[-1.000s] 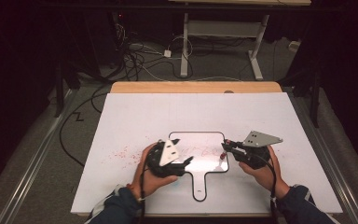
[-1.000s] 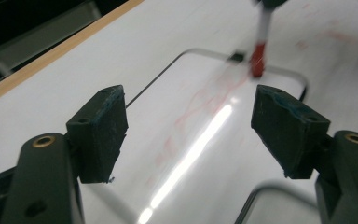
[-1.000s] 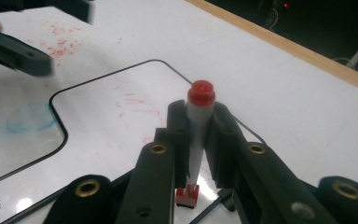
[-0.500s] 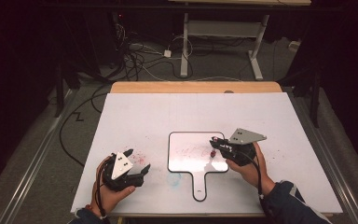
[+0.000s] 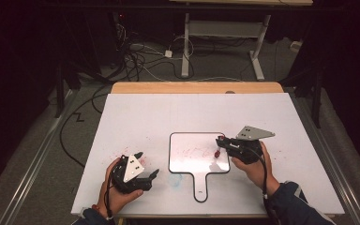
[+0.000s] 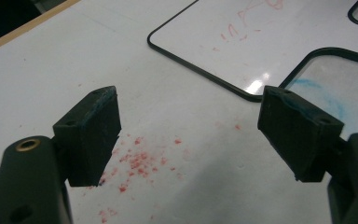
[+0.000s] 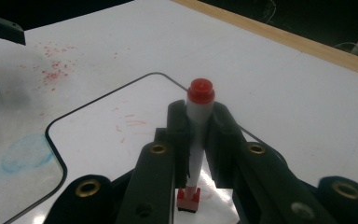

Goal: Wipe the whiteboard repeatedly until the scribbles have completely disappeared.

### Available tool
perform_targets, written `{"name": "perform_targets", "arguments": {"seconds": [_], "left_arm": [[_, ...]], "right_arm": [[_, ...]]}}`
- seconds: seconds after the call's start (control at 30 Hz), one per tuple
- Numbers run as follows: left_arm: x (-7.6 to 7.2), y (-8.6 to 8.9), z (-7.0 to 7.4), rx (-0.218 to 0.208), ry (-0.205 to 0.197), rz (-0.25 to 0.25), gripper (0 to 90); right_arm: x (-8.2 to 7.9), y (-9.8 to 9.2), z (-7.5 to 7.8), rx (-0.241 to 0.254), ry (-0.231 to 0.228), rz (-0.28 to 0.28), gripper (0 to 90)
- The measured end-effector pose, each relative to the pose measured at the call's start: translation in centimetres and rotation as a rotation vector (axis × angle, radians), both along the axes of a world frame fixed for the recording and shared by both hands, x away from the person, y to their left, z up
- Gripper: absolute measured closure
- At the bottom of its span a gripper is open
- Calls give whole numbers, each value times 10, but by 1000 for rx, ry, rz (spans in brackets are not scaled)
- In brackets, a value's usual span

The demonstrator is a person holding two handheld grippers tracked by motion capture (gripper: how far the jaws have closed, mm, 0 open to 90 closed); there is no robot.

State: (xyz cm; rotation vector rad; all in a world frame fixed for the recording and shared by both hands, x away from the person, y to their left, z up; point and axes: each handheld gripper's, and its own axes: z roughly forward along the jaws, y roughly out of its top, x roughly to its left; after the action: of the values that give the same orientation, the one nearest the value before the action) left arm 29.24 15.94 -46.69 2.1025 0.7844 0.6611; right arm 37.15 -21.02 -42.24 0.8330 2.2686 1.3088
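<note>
White table (image 5: 136, 117), handled whiteboard (image 5: 190, 145), red marker (image 7: 197, 135) in right claw (image 7: 199, 116).

A dark room surrounds the lit white tabletop (image 5: 178, 112), whose wooden edge (image 5: 197, 87) shows at the far side. Black cables (image 5: 136, 56) tangle on the grey floor (image 5: 37, 136) upper left; a white desk frame (image 5: 220, 33) stands upper centre.
</note>
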Motion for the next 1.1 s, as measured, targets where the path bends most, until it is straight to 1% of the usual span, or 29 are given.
{"name": "perform_targets", "arguments": {"seconds": [0.07,0.1,0.17,0.2,0.23,0.3,0.4,0.47,0.5,0.53,0.57,0.63,0.7,0.73,0.77,0.8,0.87,0.9,0.93,0.97,1.0,1.03,1.07,1.1], "left_arm": [[0,0,0,-5,3,0,204],[0,1,0,-4,4,1,204],[0,2,0,-7,4,1,204],[-1,2,0,-9,2,3,204],[-1,2,1,-13,2,2,204],[-1,2,1,-14,2,1,204],[0,1,1,-10,3,-1,204],[0,1,1,-8,4,1,204],[0,2,0,-10,6,-1,204],[0,2,0,-10,5,-1,204],[0,2,0,-9,4,-1,204],[1,3,0,-16,9,0,204],[1,3,0,-18,9,0,204],[1,3,0,-18,7,0,204],[1,3,1,-17,5,-1,204],[0,3,1,-14,4,-1,204],[0,2,1,-11,5,0,204],[0,2,0,-10,5,0,204],[0,2,0,-9,6,-1,204],[0,2,0,-9,6,-1,204],[0,2,1,-12,4,-1,204],[0,2,1,-14,1,0,204],[0,3,1,-15,0,1,204],[0,3,1,-18,0,2,204]], "right_arm": [[-2,2,2,-37,-12,4,813],[-2,2,3,-40,-8,-5,813],[-2,-3,6,-84,-21,-53,813],[-2,-6,7,-91,-17,-67,813],[-2,-8,7,-88,-12,-78,814],[-1,-8,6,-87,-18,-82,813],[3,-2,4,-98,-53,-78,814],[9,1,3,-126,-86,-107,814],[12,0,3,-118,-84,-108,814],[15,-3,3,-93,-64,-113,814],[17,-4,3,-83,-54,-113,814],[17,-4,2,-50,-34,-95,813],[15,1,1,-21,-16,-65,813],[14,3,1,-17,-14,-52,813],[12,8,1,-10,-6,-25,813],[10,11,0,-4,1,-17,813],[7,16,2,-41,-12,-8,813],[7,15,3,-51,-6,-15,813],[7,14,4,-62,-9,-29,813],[8,11,5,-87,-25,-55,813],[9,10,6,-100,-32,-74,813],[11,6,6,-99,-25,-100,813],[12,5,6,-90,-23,-111,814],[12,5,5,-83,-23,-111,813]]}}
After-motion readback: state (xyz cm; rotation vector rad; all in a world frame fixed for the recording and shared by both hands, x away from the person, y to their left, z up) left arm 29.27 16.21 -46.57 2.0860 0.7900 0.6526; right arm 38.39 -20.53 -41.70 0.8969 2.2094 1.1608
